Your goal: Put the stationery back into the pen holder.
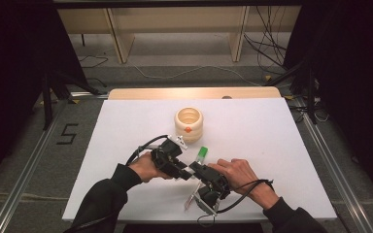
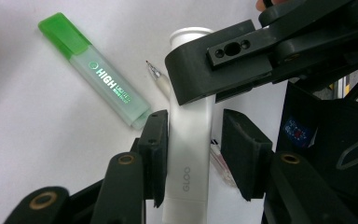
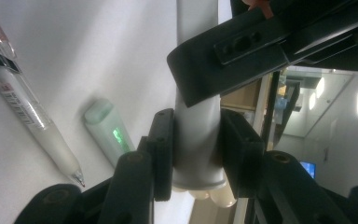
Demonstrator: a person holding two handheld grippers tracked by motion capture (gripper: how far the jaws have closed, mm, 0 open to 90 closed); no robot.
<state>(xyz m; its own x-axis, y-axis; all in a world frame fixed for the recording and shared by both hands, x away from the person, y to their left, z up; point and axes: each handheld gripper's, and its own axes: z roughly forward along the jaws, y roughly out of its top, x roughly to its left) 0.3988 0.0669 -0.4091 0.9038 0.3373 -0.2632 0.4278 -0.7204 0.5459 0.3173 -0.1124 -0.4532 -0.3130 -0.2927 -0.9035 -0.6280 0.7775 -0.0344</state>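
Note:
A white glue stick (image 2: 189,158) marked GLOO is held above the white table between both hands. My right gripper (image 3: 196,122) is shut on one end of the glue stick (image 3: 196,140), with both pads pressed against it. My left gripper (image 2: 195,122) straddles the other end: one pad touches the stick and a narrow gap shows at the other pad. In the high view the left gripper (image 1: 183,171) and right gripper (image 1: 196,170) meet tip to tip near the table's front middle. Each gripper's jaw crosses over the stick in the other's view.
A green highlighter (image 1: 202,154) lies just beyond the grippers, and a clear pen (image 1: 190,200) lies near the front edge. A cream ribbed cup (image 1: 189,124) with an orange dot stands mid-table. The white table top (image 1: 272,145) is bare to the right and left.

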